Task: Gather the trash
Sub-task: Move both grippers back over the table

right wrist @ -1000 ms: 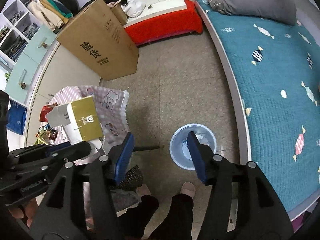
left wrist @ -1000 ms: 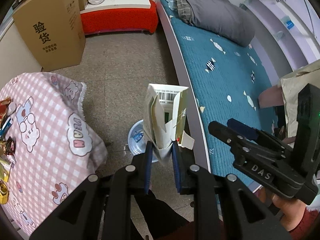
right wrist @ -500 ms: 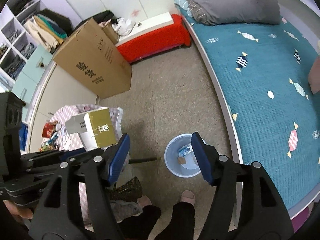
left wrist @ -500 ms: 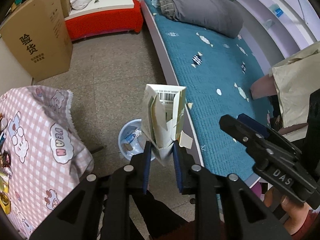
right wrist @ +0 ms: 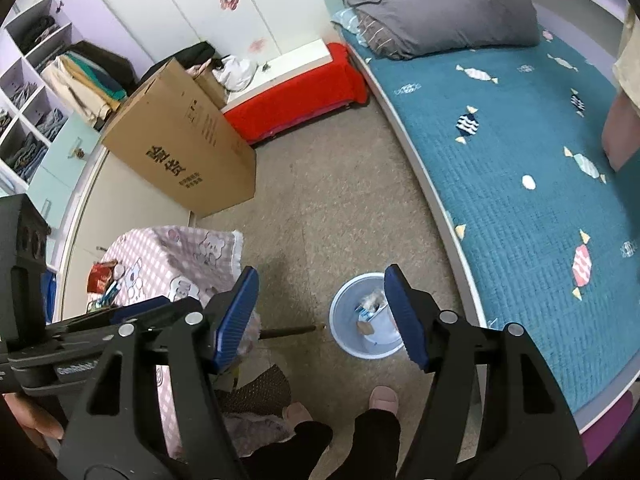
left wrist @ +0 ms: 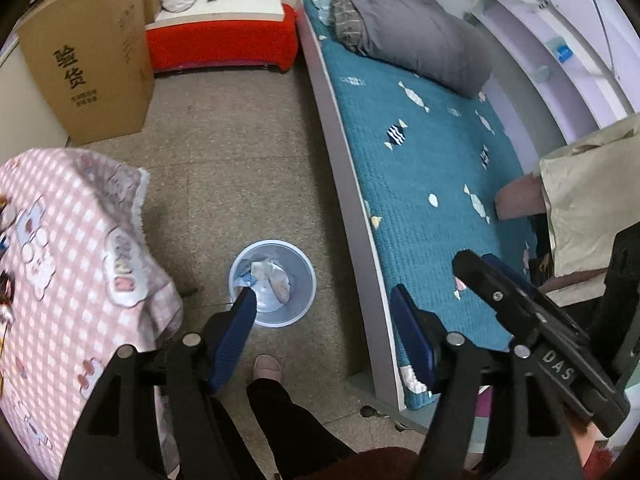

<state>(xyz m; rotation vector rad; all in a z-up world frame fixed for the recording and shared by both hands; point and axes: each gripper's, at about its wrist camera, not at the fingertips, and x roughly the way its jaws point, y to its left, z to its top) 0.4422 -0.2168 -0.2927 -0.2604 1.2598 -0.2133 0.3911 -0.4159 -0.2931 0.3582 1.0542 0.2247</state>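
Left claw [left wrist: 322,330] now agape; carton down in bin [left wrist: 298,312]

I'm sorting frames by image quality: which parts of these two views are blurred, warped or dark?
Left wrist view: the pink checked tablecloth at the left edge is smeared by motion blur, the bed edge bows from fisheye distortion, and the corners are vignetted black. Right wrist view: sharper overall, the bin is crisp, with the same curved bed edge and dark corners; lighting is even, with no glare.
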